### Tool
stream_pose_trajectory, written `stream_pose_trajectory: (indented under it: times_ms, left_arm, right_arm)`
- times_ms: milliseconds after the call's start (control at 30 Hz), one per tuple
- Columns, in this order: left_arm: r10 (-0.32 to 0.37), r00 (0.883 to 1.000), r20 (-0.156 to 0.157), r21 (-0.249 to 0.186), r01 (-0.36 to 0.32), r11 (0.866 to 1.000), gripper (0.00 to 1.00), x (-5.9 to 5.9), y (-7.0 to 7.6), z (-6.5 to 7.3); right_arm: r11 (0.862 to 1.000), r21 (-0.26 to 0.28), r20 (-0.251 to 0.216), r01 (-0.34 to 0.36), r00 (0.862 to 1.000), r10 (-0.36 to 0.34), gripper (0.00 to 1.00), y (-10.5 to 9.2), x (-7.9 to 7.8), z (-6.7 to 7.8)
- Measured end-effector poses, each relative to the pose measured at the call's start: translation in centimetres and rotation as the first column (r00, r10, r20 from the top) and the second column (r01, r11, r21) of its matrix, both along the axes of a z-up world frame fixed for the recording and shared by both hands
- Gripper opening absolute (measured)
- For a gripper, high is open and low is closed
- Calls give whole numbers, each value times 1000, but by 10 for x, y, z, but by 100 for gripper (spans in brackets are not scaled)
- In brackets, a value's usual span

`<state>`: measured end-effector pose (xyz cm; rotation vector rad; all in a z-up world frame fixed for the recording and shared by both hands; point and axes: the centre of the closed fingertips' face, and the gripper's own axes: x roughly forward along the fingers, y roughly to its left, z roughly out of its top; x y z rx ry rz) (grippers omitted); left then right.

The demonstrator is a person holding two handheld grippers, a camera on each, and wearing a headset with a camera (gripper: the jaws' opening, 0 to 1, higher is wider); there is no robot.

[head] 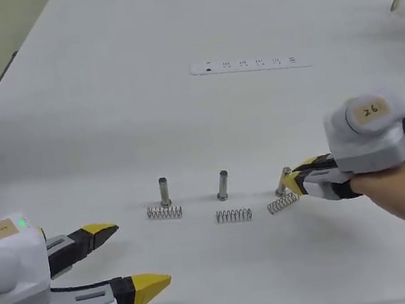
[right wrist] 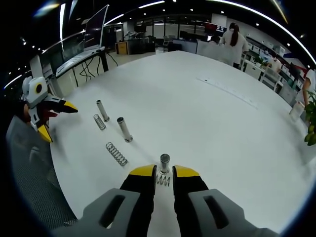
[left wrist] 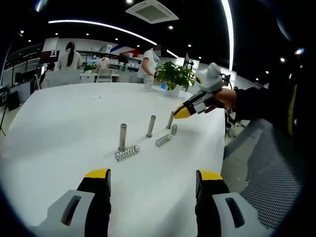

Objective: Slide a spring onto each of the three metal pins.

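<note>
white workbench point(head: 168, 34) in a bright open office, three upright pins point(head: 223, 184), a spring point(head: 233, 215) beside each; left gripper point(head: 138, 254) gapes empty, right gripper point(right wrist: 164, 171) narrowed around rightmost spring point(head: 282, 202), grip unclear

3 pins point(head: 164, 191) point(head: 223, 184) point(head: 286, 176); 3 springs point(head: 164, 213) point(head: 233, 215) point(head: 282, 202), 1 lying by each pin; 2 grippers, 1 left gripper point(head: 138, 255) and 1 right gripper point(head: 295, 180); 1 power strip point(head: 249, 64); 1 table point(head: 101, 98); 1 plant point(left wrist: 174, 76); 3 people point(left wrist: 69, 54) point(left wrist: 103, 61) point(left wrist: 149, 61) far back in the left gripper view.
</note>
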<state>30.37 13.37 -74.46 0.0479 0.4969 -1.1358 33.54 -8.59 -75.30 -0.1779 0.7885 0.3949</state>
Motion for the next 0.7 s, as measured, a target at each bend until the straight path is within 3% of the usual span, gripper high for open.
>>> stream_pose_trajectory:
  times_ms: [200,700]
  left_arm:
    - [0,1000,1,2,0,1000,66,0,0,0]
    - [3,1000,-3,8,-3,1000,65,0,2,-1]
  right_arm:
    - [1000,-14,-46,-24,999,24,17,-10,-7,-17]
    - [997,24,-96,-77,992,79,19,-3,-14,-29]
